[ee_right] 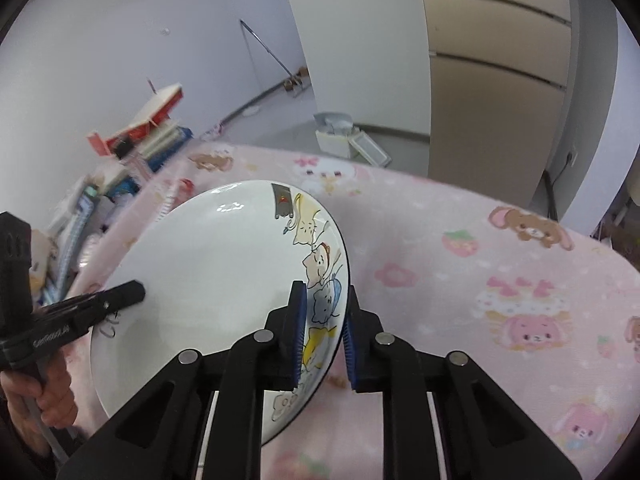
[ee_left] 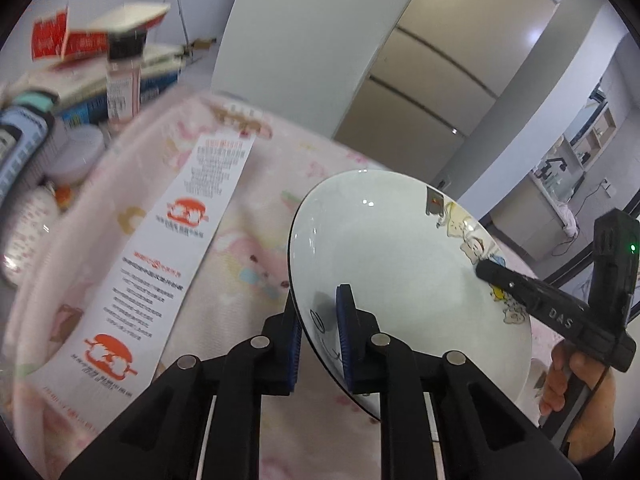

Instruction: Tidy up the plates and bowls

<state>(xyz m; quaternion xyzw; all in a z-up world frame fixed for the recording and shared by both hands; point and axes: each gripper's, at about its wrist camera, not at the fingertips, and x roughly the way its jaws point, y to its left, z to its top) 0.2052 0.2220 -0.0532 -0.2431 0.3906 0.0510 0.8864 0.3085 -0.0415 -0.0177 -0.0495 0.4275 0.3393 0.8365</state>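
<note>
A white plate [ee_left: 400,264] with cartoon drawings along its rim is held tilted above the pink tablecloth by both grippers. My left gripper [ee_left: 320,344] is shut on the plate's near rim, one blue pad on each face. My right gripper [ee_right: 324,344] is shut on the opposite, decorated rim of the same plate [ee_right: 208,280]. The right gripper also shows in the left wrist view [ee_left: 486,270], and the left gripper in the right wrist view [ee_right: 138,290], each with a hand behind it.
A long printed receipt [ee_left: 172,272] lies on the pink cartoon tablecloth [ee_right: 460,264]. Bottles, jars and boxes [ee_left: 80,92] crowd the table's far left. A white box [ee_right: 344,136] sits on the floor beyond the table. Cabinets [ee_left: 440,60] stand behind.
</note>
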